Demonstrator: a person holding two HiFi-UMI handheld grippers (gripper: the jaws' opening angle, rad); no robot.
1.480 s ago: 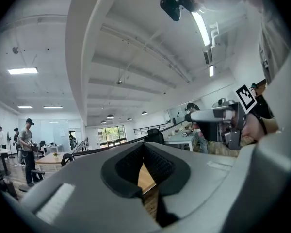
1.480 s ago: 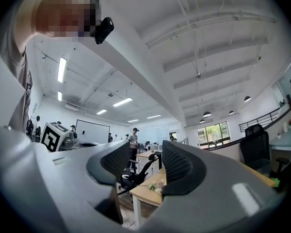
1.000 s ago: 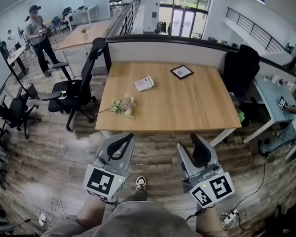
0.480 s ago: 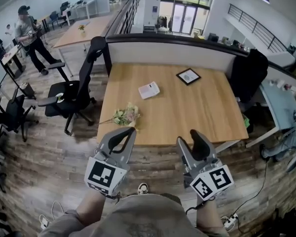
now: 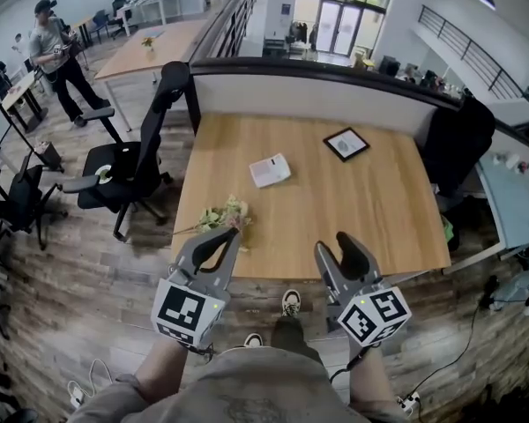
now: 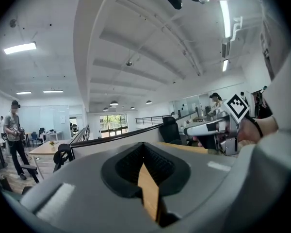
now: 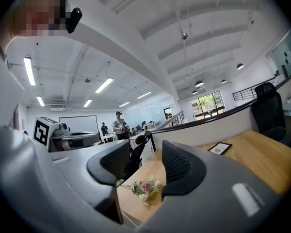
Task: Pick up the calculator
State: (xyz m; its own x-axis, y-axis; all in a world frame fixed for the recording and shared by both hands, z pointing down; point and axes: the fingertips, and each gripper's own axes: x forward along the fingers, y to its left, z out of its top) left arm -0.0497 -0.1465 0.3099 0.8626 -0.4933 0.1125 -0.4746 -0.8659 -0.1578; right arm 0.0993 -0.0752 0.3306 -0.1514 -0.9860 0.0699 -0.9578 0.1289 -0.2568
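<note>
Desk (image 5: 335, 210) stood nearer in the head view than a second before, its near edge just past my left gripper (image 5: 232, 233) and right gripper (image 5: 335, 247), yet the pale calculator (image 5: 270, 170) lay at mid-desk, well beyond both, so the reach was still ahead. In the left gripper view my fingers sat closed, with no calculator showing. In the right gripper view they stood apart and empty, framing the flowers (image 7: 144, 186) by the desk's near edge; the calculator was out of sight.

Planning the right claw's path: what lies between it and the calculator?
Only bare desk between right claw and calculator, per head view; bouquet lies left.
</note>
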